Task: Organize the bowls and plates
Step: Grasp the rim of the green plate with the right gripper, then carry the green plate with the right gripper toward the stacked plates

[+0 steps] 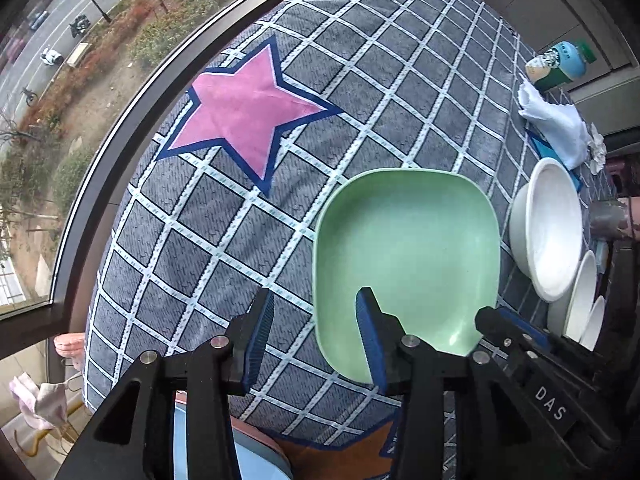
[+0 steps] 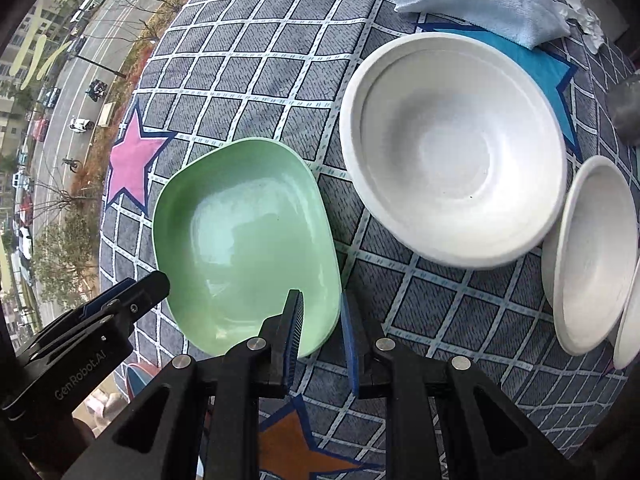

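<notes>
While the green plate (image 2: 244, 240) lies alone on the checked cloth (image 1: 200, 240) beside the big white bowl (image 2: 452, 152), nothing looks stacked yet — your left gripper (image 1: 316, 344) stands apart and empty, your right gripper (image 2: 320, 340) pinches the plate's rim.

Green plate (image 2: 244, 240): pale mint, rounded-square, shallow, glossy; upright and empty on the checked cloth, at about 8 o'clock from the large bowl; near corner between blue gripper pads.
Large white bowl (image 2: 452, 152): round, deep, stepped inner rim, empty; upright, partly over a blue star print, just apart from the green plate.
Smaller white bowl (image 2: 596, 252): round, empty, at 4 o'clock from the large bowl, close beside it.
Third white dish (image 2: 630, 320): only a rim sliver visible at 4 o'clock from the smaller bowl; shape unclear.
</notes>
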